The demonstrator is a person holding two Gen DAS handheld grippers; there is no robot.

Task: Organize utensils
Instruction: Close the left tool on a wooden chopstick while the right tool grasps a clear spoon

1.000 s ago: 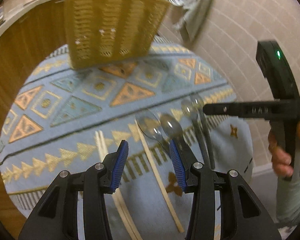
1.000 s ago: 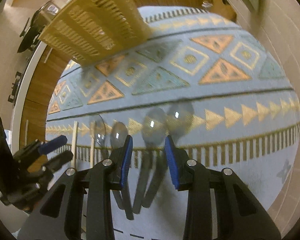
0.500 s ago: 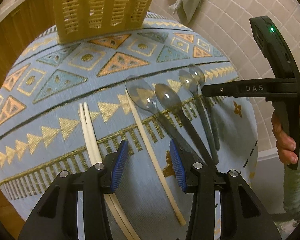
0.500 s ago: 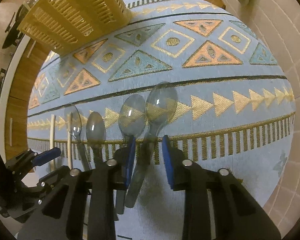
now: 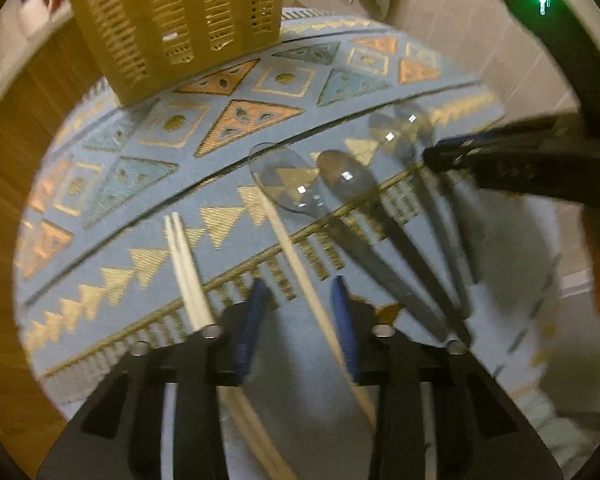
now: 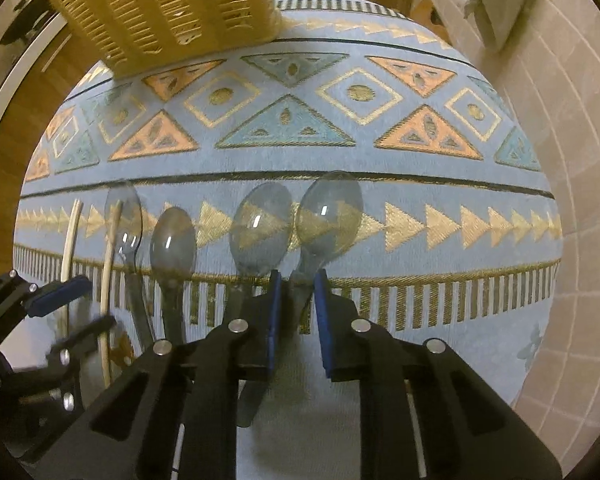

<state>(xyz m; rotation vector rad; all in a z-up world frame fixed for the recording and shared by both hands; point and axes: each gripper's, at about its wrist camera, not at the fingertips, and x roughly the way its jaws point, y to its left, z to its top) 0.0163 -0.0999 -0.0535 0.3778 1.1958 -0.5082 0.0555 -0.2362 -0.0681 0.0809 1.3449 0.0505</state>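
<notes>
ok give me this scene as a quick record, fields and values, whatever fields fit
surface: patterned blue cloth
spoons: four translucent grey spoons in a row, bowls pointing toward the basket
rightmost spoon: handle runs between the fingers of the right tool, which is open, not yet closed on it
left tool: open, straddling a single chopstick
other chopsticks: pale pair lying to the left of the single one
basket: yellow slatted basket at the far edge of the cloth; inside not visible
background: tiled wall

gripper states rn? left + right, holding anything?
Left gripper: open, straddling a single chopstick, not clamped.
Right gripper: open, fingers either side of the rightmost spoon handle, not closed on it.
</notes>
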